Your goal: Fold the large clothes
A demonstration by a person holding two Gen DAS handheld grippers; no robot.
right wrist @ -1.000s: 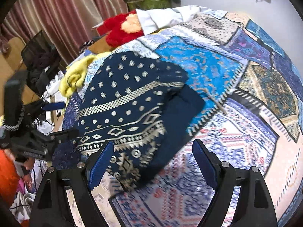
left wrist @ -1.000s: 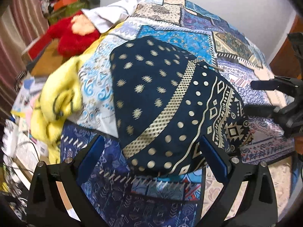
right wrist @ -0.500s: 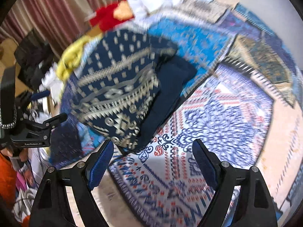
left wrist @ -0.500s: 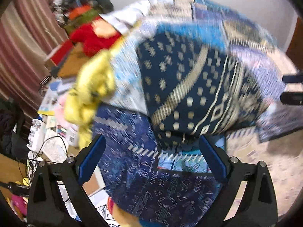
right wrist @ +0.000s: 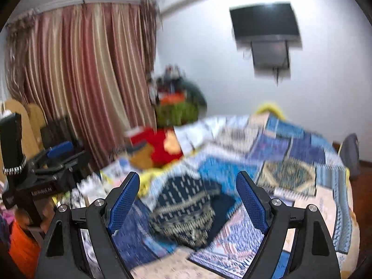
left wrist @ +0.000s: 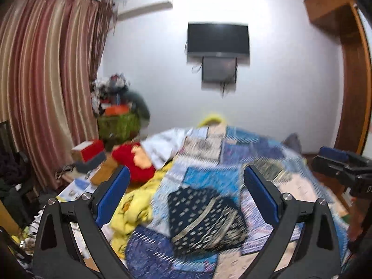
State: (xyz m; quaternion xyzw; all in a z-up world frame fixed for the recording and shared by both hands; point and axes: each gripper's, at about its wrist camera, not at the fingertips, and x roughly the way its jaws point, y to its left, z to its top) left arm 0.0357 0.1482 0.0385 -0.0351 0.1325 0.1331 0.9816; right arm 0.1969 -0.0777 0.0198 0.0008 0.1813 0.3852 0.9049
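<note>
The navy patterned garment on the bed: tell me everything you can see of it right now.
The navy garment lies folded into a compact bundle on the patchwork bedspread, near its front edge. It looks like soft dark blue cloth printed with cream dots, stripes and geometric bands; a plain navy layer shows at one side in the right wrist view. Neither gripper touches it. Motion blur hides finer detail.

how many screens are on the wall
2: a large dark screen high on the white wall, and a smaller one directly below it, touching its lower edge, with cables hanging down. Both show in each wrist view.
</note>
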